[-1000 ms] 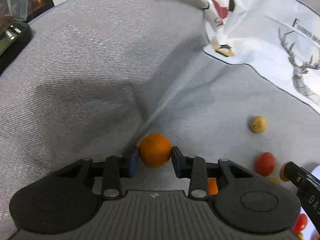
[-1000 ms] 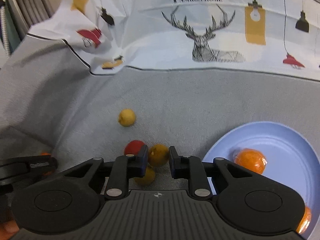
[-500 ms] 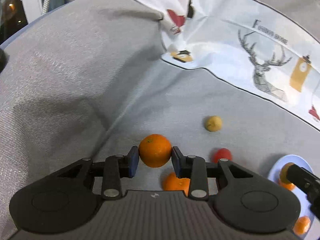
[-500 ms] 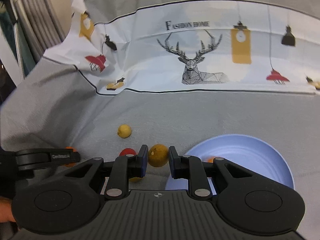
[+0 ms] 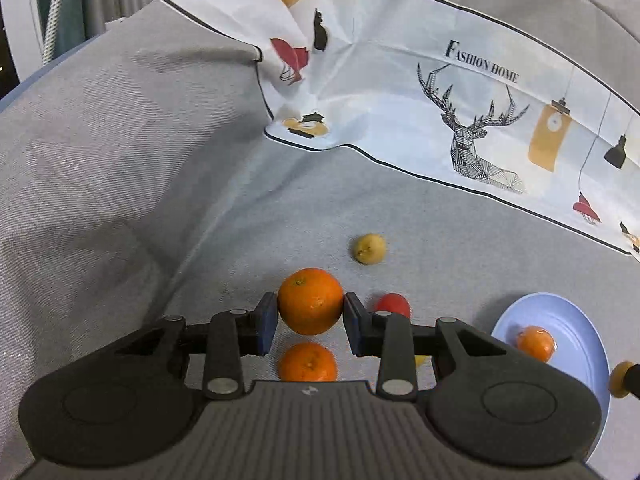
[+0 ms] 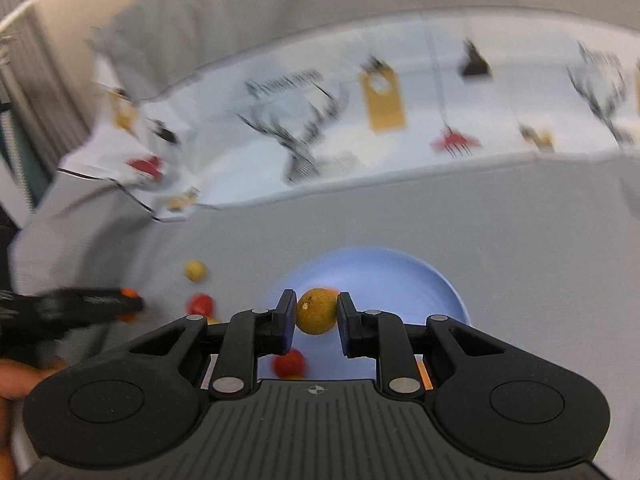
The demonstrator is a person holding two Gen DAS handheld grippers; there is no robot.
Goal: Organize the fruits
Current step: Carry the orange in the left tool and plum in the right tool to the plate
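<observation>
Fruits first: my left gripper (image 5: 311, 316) pinches an orange (image 5: 311, 301) between its blue pads, lifted clear of the grey cloth (image 5: 120, 160) that covers the surface. Second orange (image 5: 308, 361) lies on the cloth right below it in the left wrist view, partly hidden by the gripper body. Red fruit (image 5: 394, 305) sits just right of the held orange, part-hidden behind the right finger. Small yellow fruit (image 5: 370, 248) lies alone further up the cloth, apart from the rest. Blue plate (image 5: 580, 320) at right edge holds one orange fruit (image 5: 536, 344). My right gripper (image 6: 312, 316) is clamped on a yellowish-brown round fruit (image 6: 316, 311), pads pressing both sides, and it hangs over the blue plate (image 6: 420, 280) in the right wrist view; same fruit shows at the far right of the left view (image 5: 619, 379). Right wrist frame is motion-blurred. Another red fruit (image 6: 289, 363) shows under the right gripper, at the plate's near edge; can't tell if on the plate or beside it. Left gripper enters that view from the left (image 6: 120, 304), with a bit of a hand (image 6: 16, 380) at the frame edge. White printed cloth with deer and lamp pattern (image 5: 480, 120) lies crumpled across the back, reading "Fashion Home".
</observation>
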